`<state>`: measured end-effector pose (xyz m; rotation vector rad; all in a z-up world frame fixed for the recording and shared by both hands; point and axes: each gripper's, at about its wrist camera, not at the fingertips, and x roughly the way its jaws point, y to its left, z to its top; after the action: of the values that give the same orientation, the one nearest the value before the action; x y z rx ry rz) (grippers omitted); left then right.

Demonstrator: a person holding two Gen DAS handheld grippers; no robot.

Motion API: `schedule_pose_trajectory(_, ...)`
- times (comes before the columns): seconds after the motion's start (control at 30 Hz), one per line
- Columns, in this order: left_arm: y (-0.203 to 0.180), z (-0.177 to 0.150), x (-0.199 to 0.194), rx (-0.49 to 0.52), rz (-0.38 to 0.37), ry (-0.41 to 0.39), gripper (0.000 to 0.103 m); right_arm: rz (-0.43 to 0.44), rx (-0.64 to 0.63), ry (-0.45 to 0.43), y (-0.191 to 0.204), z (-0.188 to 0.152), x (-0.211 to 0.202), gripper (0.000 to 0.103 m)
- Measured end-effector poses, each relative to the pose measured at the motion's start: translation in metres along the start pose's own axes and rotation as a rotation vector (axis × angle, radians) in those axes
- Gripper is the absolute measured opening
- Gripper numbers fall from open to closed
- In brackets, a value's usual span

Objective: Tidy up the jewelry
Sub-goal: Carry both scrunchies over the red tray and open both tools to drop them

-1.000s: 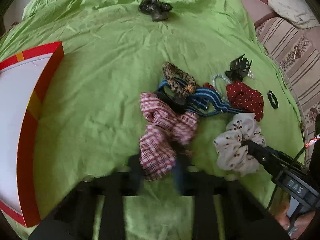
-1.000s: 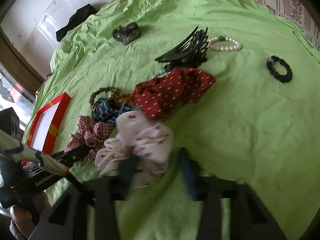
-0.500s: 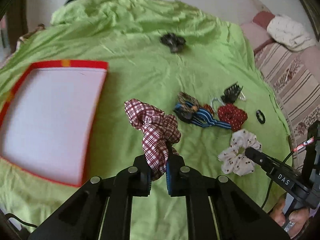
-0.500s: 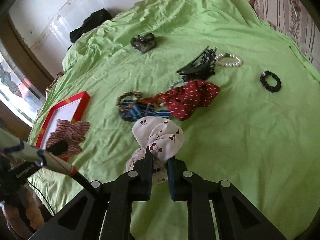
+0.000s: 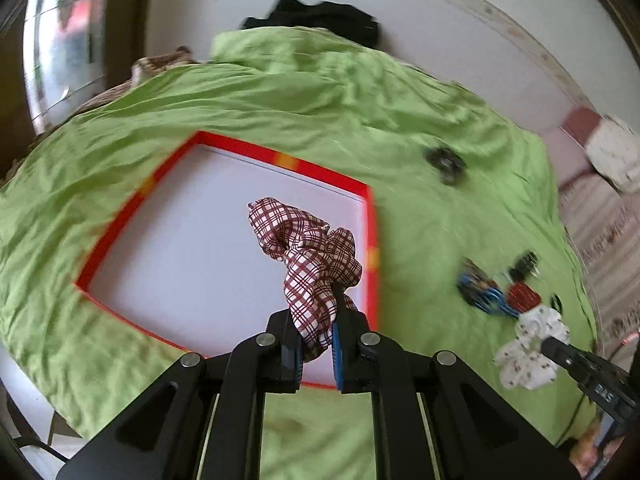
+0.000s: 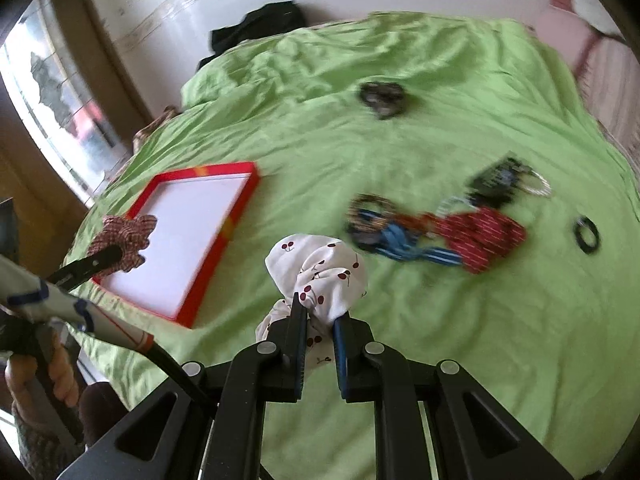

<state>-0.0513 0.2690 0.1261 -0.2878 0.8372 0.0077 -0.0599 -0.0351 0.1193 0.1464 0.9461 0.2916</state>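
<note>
While you've got both grippers lifted over the bed, this is how it looks:
left gripper (image 5: pixel 316 344): clamped tight on the plaid scrunchie (image 5: pixel 308 252), which dangles over the near right part of the red-rimmed tray (image 5: pixel 280 158)
right gripper (image 6: pixel 320 340): pinched on the white cherry-print scrunchie (image 6: pixel 320 272), held up off the green bedsheet (image 6: pixel 480 340)
tray: white inside, lying on the left side of the bed
leftover pile: a blue striped scrunchie (image 6: pixel 400 240), a red dotted scrunchie (image 6: pixel 480 232) and a black claw clip (image 6: pixel 496 180) bunched together to the right
strays: a small black hair tie (image 6: pixel 586 236) far right, a dark clip (image 6: pixel 382 98) further back, both blurry
</note>
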Motion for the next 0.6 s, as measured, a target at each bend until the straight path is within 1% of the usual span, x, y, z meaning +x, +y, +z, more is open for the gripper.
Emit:
schedule_pose_trajectory(0.17, 0.047, 0.021, 0.017, -0.055, 0.064, 0.014, 0.01, 0.078, -0.062, 0.032, 0.052, 0.019, 0.026, 0.013)
schedule_pose_trajectory(0.23, 0.065, 0.033, 0.027, -0.077, 0.088, 0.019, 0.01, 0.096, -0.084, 0.036, 0.069, 0.028, 0.037, 0.013)
schedule_pose_trajectory(0.33, 0.083, 0.055, 0.044, -0.093, 0.126, 0.024, 0.01, 0.116, -0.121, 0.038, 0.094, 0.05, 0.059, 0.013)
schedule_pose_trajectory(0.47, 0.097, 0.091, 0.07, -0.08, 0.154, 0.039, 0.01, 0.121, -0.143, 0.046, 0.119, 0.085, 0.098, 0.013)
schedule_pose_trajectory(0.53, 0.1, 0.108, 0.087, -0.061, 0.165, 0.053, 0.01, 0.123, -0.137, 0.057, 0.125, 0.098, 0.118, 0.013)
schedule_pose_trajectory(0.6, 0.103, 0.119, 0.101, -0.052, 0.167, 0.068, 0.01, 0.114, -0.133, 0.07, 0.13, 0.11, 0.141, 0.013)
